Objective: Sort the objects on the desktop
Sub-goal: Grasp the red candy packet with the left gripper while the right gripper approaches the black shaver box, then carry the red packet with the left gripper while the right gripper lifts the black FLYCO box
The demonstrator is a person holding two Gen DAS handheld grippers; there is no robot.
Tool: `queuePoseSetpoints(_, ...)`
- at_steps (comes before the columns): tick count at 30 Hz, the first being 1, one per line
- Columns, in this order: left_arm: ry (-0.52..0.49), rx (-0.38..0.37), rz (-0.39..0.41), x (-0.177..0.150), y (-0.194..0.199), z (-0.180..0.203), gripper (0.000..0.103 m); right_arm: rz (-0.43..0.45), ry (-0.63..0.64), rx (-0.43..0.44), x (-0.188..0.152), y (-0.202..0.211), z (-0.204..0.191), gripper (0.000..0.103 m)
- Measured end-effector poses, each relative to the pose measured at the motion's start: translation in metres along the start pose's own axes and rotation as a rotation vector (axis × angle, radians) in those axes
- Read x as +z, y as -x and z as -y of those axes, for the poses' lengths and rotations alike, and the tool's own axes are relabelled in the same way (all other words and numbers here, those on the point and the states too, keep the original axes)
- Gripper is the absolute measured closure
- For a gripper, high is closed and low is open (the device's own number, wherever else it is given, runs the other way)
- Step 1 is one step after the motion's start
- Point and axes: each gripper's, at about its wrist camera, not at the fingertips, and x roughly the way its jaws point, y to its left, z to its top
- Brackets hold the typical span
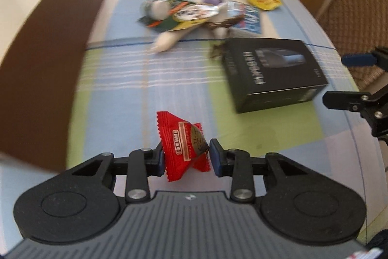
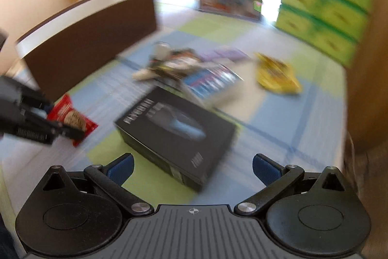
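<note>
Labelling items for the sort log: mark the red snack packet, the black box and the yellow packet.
red snack packet (image 1: 180, 145), left wrist view, on its printed front between the pads.
black box (image 1: 274, 69), left wrist view, on its top face.
yellow packet (image 2: 276, 75), right wrist view, on its blurred middle.

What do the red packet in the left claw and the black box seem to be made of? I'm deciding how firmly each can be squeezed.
The red packet, between the left claw's pads, looks like thin glossy plastic film: zigzag crimped edges and creases. The black box looks like matte printed cardboard: sharp folded edges, flat panels, dull sheen. Contents can't be seen.
</note>
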Motion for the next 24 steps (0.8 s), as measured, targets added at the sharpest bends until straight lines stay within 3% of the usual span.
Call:
queuePoseSetpoints(4, 0.060, 0.037, -0.006, -0.009, 0.008, -0.022, 0.073, -0.019, 0.173, 0.104, 0.011, -0.025, 0.003, 0.002)
queuePoseSetpoints(7, 0.089, 0.051, -0.008, -0.016, 0.012, -0.031, 0.073, -0.057, 0.272, 0.125, 0.018, -0.046, 0.007, 0.002)
queuePoseSetpoints(13, 0.112, 0.066, -0.012, -0.024, 0.016, -0.036, 0.073, -0.110, 0.282, 0.215, 0.025, -0.072, 0.015, 0.002)
queuePoseSetpoints(19, 0.118, 0.065, -0.015, -0.029, 0.019, -0.039, 0.073, -0.110, 0.268, 0.160, 0.016, -0.067, -0.004, 0.017)
queuePoseSetpoints(24, 0.109, 0.059, -0.017, -0.028, 0.019, -0.040, 0.073, -0.149, 0.201, 0.081, 0.007, -0.057, -0.025, 0.023)
